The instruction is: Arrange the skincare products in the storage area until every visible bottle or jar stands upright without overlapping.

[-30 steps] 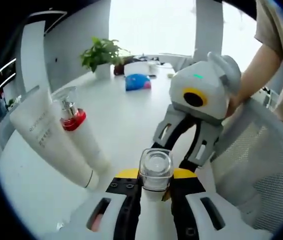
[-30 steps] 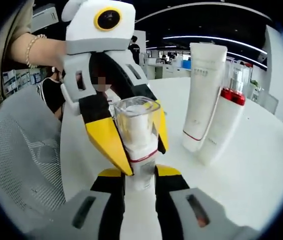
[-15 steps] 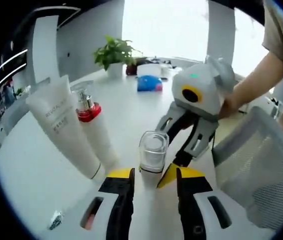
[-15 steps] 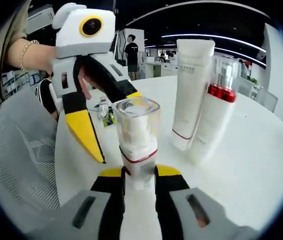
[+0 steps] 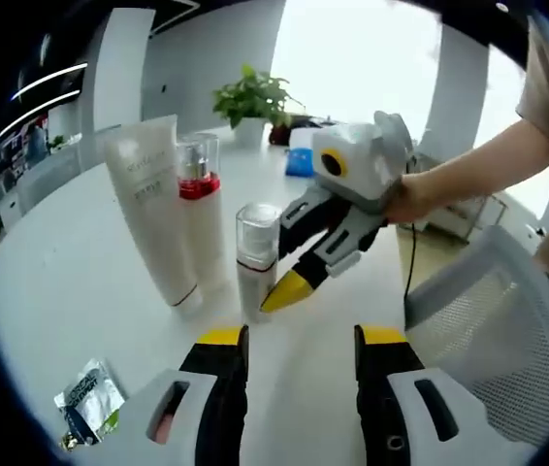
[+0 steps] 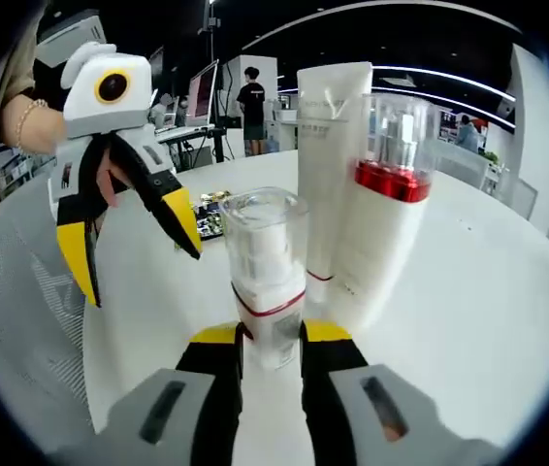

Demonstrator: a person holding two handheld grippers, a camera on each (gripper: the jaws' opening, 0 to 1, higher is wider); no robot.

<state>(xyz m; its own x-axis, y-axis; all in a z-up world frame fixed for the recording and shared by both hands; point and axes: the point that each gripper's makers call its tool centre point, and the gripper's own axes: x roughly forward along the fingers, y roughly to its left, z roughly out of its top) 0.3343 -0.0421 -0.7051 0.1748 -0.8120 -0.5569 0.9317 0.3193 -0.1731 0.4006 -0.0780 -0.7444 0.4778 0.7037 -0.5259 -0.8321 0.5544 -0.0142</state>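
On the white round table, the small clear-capped white bottle with a red band stands upright, clamped at its base by the right gripper, and sits just at 5 o'clock of the tall white squeeze tube and the red-collared white pump bottle, both upright too. Over in the left gripper view, the left gripper has its yellow-tipped jaws apart with nothing between them, and a small crumpled foil sachet lies at 8 o'clock.
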